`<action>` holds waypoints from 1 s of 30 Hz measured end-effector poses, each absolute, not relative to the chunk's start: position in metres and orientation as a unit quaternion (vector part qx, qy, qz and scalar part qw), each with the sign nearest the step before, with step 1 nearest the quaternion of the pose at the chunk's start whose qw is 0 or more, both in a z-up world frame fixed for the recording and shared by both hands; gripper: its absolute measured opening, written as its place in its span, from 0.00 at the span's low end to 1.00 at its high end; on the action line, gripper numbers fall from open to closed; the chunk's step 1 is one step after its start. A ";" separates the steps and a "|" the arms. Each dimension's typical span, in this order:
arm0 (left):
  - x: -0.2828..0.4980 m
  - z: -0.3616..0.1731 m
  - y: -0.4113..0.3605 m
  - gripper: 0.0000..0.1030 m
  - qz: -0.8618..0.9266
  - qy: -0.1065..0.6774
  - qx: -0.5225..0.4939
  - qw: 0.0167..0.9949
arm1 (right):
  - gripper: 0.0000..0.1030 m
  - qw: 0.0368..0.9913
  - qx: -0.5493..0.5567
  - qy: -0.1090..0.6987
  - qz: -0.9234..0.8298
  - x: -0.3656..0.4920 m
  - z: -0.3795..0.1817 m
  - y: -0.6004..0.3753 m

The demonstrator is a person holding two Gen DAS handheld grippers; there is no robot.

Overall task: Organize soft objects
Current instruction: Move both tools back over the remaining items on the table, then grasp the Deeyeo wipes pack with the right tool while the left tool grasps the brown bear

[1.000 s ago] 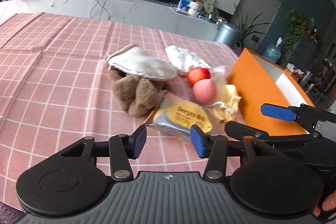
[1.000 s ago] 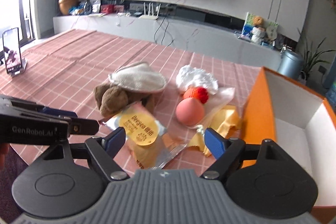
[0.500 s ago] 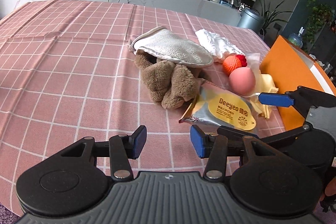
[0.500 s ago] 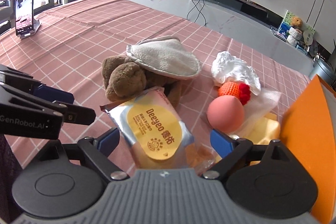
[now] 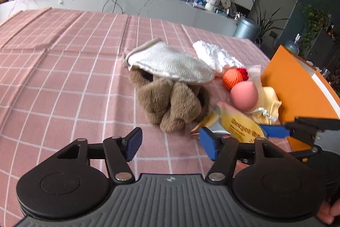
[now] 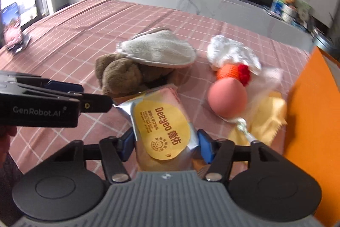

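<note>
A silver wipes packet (image 6: pixel 163 127) with a yellow label lies between the fingers of my right gripper (image 6: pixel 164 147), which has closed in on both its sides. The packet also shows in the left wrist view (image 5: pixel 238 125). My left gripper (image 5: pixel 170 143) is open and empty, just in front of a brown plush toy (image 5: pixel 170 101) that lies under a white mitt (image 5: pixel 167 63). A pink sponge egg (image 6: pixel 227 98), an orange knitted ball (image 6: pixel 229 71), a white cloth (image 6: pixel 231 52) and a yellow cloth (image 6: pixel 267 118) lie to the right.
An open orange box (image 6: pixel 312 112) stands at the right, its wall close to the yellow cloth. A pink checked tablecloth (image 5: pixel 53 69) covers the table. A phone on a stand (image 6: pixel 12 29) is at the far left edge.
My right gripper has moved forward over the packet and its fingers have closed in on it. My left gripper has opened wider and stays before the plush toy.
</note>
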State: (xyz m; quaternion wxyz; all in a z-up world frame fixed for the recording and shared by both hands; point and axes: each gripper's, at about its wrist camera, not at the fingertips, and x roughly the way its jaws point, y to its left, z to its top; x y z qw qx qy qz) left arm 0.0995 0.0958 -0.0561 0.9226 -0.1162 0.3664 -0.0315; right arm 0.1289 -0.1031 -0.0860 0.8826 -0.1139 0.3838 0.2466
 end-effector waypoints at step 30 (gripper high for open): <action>0.134 -0.059 0.086 0.42 -0.018 0.317 -0.068 0.946 | 0.57 0.894 -0.013 0.403 0.193 0.155 -0.087 -0.122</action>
